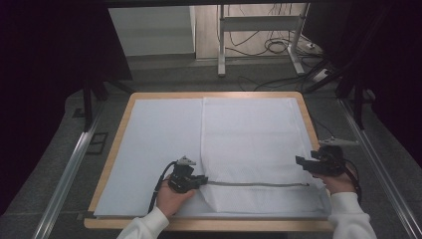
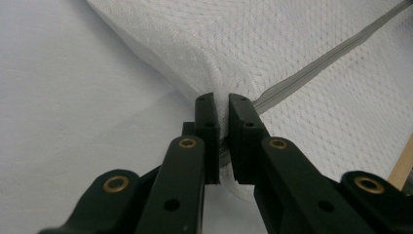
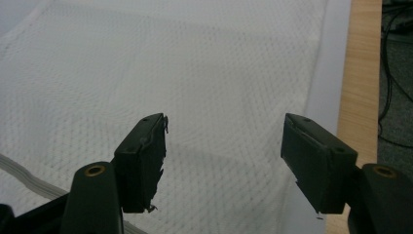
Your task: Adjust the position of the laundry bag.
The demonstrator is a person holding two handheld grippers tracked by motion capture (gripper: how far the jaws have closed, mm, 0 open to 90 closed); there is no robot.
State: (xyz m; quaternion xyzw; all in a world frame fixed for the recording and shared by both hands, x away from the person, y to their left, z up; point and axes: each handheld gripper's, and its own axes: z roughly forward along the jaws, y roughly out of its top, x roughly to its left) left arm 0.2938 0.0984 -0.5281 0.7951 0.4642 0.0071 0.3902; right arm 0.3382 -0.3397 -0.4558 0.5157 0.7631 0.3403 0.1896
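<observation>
A white quilted cover [image 1: 251, 144] with a grey zipper [image 1: 256, 184] along its near side lies on the right half of the table. My left gripper [image 1: 201, 180] is shut on the cover's near left corner, at the zipper's left end; its jaws pinch the bunched fabric [image 2: 229, 78] in the left gripper view, with the zipper [image 2: 321, 61] running off to the upper right. My right gripper [image 1: 302, 162] hovers open just above the cover's right side, near the zipper's right end. Between its spread jaws in the right gripper view [image 3: 224, 165] I see only the cover [image 3: 195, 78].
A pale sheet [image 1: 154, 144] covers the wooden table [image 1: 107, 174], whose edge [image 3: 360, 73] runs close to my right gripper. Beyond the table are a grey floor, a metal desk frame [image 1: 259, 30] and loose cables [image 1: 278, 47]. Metal rails flank both sides.
</observation>
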